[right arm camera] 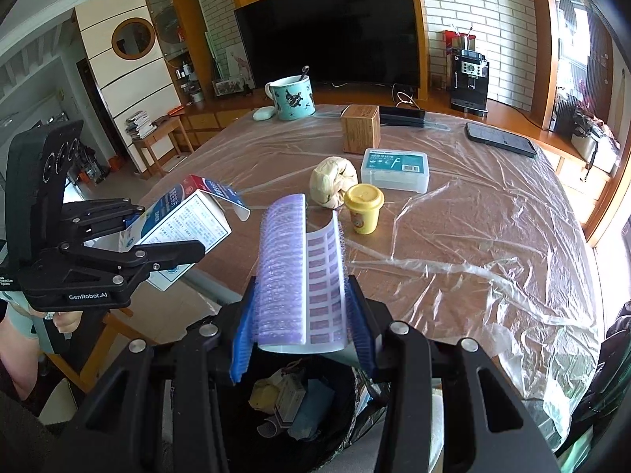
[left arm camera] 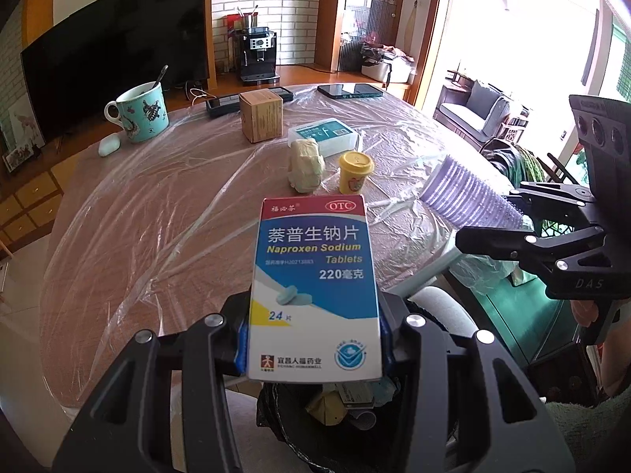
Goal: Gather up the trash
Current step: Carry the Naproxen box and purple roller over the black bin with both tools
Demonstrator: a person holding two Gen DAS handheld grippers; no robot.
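The left claw [left arm camera: 315, 339] pinches a pill box [left arm camera: 315, 287] between its blue pads; the box's lower end hides part of the bin [left arm camera: 276, 406] under it. In the bin lies trash that is hard to make out. The right claw [right arm camera: 301, 339] pinches a purple roller [right arm camera: 282, 268] with a curled printed sheet [right arm camera: 325, 272], also over the bin. On the bench [right arm camera: 453, 236] behind stay a paper wad [right arm camera: 333, 181], a yellow cup [right arm camera: 363, 207], and a mug [right arm camera: 292, 96].
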